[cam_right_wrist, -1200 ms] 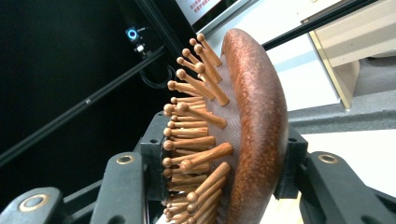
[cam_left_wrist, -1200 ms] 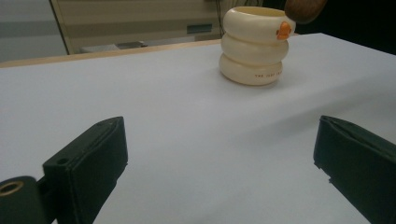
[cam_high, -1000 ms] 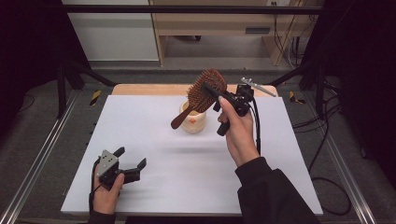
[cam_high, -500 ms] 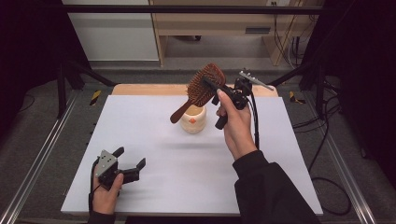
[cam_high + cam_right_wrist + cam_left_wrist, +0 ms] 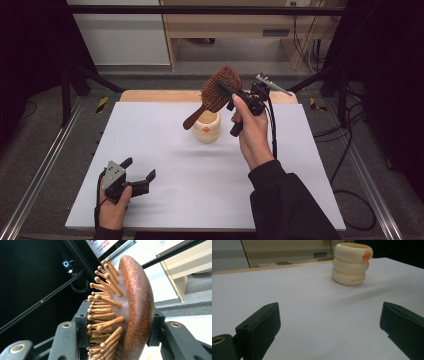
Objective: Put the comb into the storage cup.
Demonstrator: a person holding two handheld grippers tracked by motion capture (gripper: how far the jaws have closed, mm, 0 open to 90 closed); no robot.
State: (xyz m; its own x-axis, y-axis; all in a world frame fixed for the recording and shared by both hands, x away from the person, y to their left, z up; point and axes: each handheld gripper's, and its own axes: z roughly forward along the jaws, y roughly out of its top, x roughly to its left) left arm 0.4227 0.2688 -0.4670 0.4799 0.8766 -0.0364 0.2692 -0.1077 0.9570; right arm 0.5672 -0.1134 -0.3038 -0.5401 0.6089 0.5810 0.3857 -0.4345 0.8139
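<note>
A wooden hairbrush with wooden bristles hangs in the air above a cream ribbed cup. Its handle slants down to the left, over the cup's rim. My right gripper is shut on the brush head, one jaw among the bristles and one on the rounded back. The right gripper view shows the right gripper with the head clamped between its jaws. My left gripper rests on the white tabletop at the near left, open and holding nothing. From the left gripper, the cup stands ahead to the right, with an orange mark near its rim.
A strip of wood runs along the table's far edge. Metal rails flank the table on both sides. The right gripper's cable hangs beside the right hand. A wooden cabinet stands on the floor beyond the table.
The right hand has lifted the brush slightly up and away over the cup. The left gripper has not moved.
</note>
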